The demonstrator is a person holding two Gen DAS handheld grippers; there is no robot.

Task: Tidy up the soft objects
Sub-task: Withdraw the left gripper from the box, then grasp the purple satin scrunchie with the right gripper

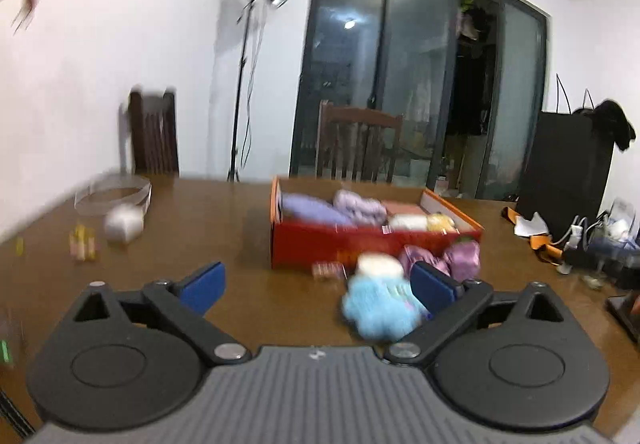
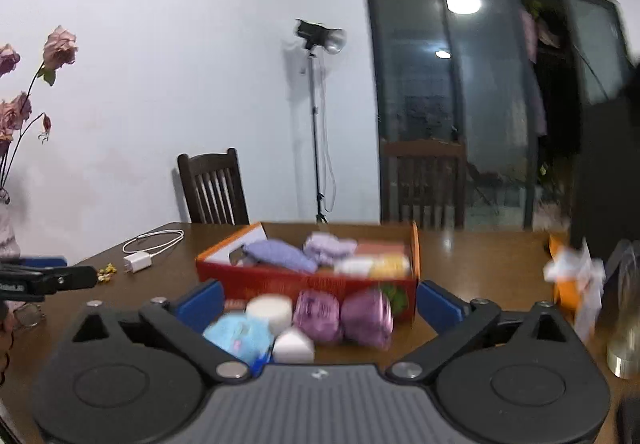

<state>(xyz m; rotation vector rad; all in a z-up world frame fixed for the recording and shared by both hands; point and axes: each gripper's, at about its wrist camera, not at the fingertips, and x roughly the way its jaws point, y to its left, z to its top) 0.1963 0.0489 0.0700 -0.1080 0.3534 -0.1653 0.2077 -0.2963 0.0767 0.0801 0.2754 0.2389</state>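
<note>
While the left wrist view looks across a brown table (image 1: 224,228), the left gripper (image 1: 316,284) stands wide open with nothing between its blue pads; a fluffy blue toy (image 1: 378,308) lies on the table just ahead and toward its right finger, partly hidden behind that pad; a white round sponge (image 1: 378,264) sits behind the toy, with purple rolls (image 1: 460,256) to the right; a red box (image 1: 360,240) beyond them already holds lilac, pink, white and yellow soft things; its long side runs left to right across the view; a white charger (image 1: 124,224) lies well off to the left; the picture is blurred and no writing can be read.

In the right wrist view, the right gripper (image 2: 318,302) is also wide open and empty; the blue toy (image 2: 236,336), the round sponge (image 2: 269,312), a white wedge-shaped sponge (image 2: 293,346) and two purple rolls (image 2: 344,318) lie close ahead between its fingers, in front of the red box (image 2: 304,282); I judge the right gripper squarer to the purple rolls, the left nearer the blue toy; print on the box front is too blurred to read.
</note>
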